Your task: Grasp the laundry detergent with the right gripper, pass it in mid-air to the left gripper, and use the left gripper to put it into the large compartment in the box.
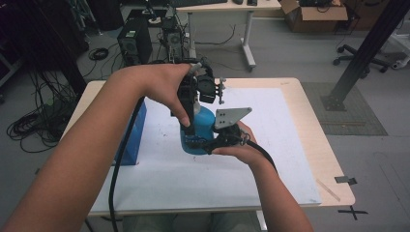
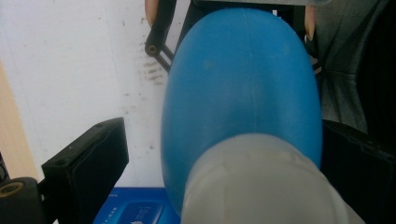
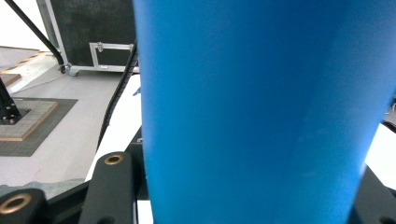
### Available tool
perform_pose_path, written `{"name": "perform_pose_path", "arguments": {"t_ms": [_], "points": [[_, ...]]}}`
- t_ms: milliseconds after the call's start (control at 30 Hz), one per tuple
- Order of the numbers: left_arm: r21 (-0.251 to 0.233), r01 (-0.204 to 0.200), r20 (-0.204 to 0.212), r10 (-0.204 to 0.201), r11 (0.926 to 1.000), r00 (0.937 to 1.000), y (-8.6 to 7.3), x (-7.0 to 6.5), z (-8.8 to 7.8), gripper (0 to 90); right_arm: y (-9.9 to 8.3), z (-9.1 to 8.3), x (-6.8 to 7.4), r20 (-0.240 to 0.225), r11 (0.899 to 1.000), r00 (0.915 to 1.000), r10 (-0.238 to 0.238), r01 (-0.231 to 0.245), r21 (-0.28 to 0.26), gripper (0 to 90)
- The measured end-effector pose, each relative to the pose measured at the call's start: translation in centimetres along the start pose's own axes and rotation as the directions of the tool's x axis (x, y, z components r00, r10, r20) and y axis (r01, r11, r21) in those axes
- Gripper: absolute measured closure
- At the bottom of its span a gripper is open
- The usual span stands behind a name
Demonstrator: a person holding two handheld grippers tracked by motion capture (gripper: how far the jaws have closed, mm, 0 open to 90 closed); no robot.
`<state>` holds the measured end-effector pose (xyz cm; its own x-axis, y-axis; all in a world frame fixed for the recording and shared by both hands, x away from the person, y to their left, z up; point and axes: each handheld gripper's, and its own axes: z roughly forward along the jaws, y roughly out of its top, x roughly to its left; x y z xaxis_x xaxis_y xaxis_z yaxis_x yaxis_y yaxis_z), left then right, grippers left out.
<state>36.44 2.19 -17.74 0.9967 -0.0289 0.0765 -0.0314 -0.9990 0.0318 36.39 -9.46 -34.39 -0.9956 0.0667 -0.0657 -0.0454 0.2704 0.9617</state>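
Note:
A blue bottle with a white cap stands upright on the white sheet at the middle of the table. My right gripper comes in from the right, low, and is shut on the bottle's body. My left gripper points down from above. Its jaws straddle the cap and the bottle's shoulder. A gap shows between its left finger and the bottle, so it stands open. In the right gripper view the bottle hides most of the table behind it.
A blue box lies at the sheet's left edge, beside my left forearm. Behind the table stand a computer tower, floor cables and a white desk. A black post rises at the right.

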Motion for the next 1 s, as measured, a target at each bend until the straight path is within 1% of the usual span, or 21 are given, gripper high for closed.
{"name": "perform_pose_path", "arguments": {"t_ms": [233, 267, 333, 433, 533, 600, 667, 733, 867, 933, 1000], "points": [[0.006, -0.005, -0.006, 0.005, 1.0000, 1.0000, 0.14, -0.03, 0.22, 5.5, 0.12, -0.11, -0.04, 0.004, 1.000, 1.0000, 0.000, 0.000, -0.005, 44.7], [0.014, -0.004, -0.005, 0.004, 0.9999, 1.0000, 0.13, 0.01, 0.19, 5.8, 0.13, -0.12, -0.06, 0.004, 1.000, 1.0000, 0.000, 0.000, -0.007, 44.6], [0.015, 0.000, -0.009, 0.000, 0.9999, 1.0000, 0.04, 0.10, 0.21, 8.2, 0.18, -0.15, -0.05, 0.007, 1.000, 1.0000, 0.002, -0.002, -0.005, 44.6], [0.011, -0.011, -0.003, 0.012, 0.9999, 0.9999, 0.05, 0.11, 0.23, 13.3, 0.18, -0.20, -0.06, 0.010, 1.000, 0.9999, 0.008, -0.008, -0.005, 44.6], [0.019, -0.010, 0.004, 0.010, 0.9998, 0.9999, 0.16, 0.03, 0.17, 16.6, 0.18, -0.28, -0.10, 0.013, 1.000, 0.9999, 0.007, -0.007, -0.004, 44.6], [0.017, -0.006, 0.008, 0.006, 0.9998, 0.9999, 0.28, 0.00, 0.16, 17.7, 0.19, -0.31, -0.15, 0.013, 1.000, 0.9999, 0.006, -0.006, -0.007, 44.6], [0.016, -0.011, 0.012, 0.011, 0.9998, 0.9999, 0.41, -0.08, 0.18, 20.7, 0.20, -0.31, -0.17, 0.016, 1.000, 0.9998, 0.007, -0.007, -0.005, 44.7], [0.011, -0.016, 0.009, 0.015, 0.9998, 0.9998, 0.53, -0.13, 0.24, 21.3, 0.17, -0.29, -0.20, 0.019, 1.000, 0.9998, 0.003, -0.003, -0.004, 44.6], [0.015, -0.019, 0.016, 0.019, 0.9997, 0.9997, 0.65, -0.12, 0.21, 24.2, 0.16, -0.21, -0.15, 0.017, 1.000, 0.9998, 0.005, -0.005, -0.001, 44.6], [0.006, -0.018, 0.022, 0.018, 0.9998, 0.9996, 0.69, -0.19, 0.15, 28.5, 0.16, -0.17, -0.17, 0.016, 1.000, 0.9998, 0.007, -0.007, -0.002, 44.6], [0.008, -0.016, 0.010, 0.016, 0.9998, 0.9998, 0.78, -0.25, 0.14, 29.5, 0.17, -0.18, -0.22, 0.018, 1.000, 0.9998, 0.006, -0.006, -0.006, 44.7]]}}
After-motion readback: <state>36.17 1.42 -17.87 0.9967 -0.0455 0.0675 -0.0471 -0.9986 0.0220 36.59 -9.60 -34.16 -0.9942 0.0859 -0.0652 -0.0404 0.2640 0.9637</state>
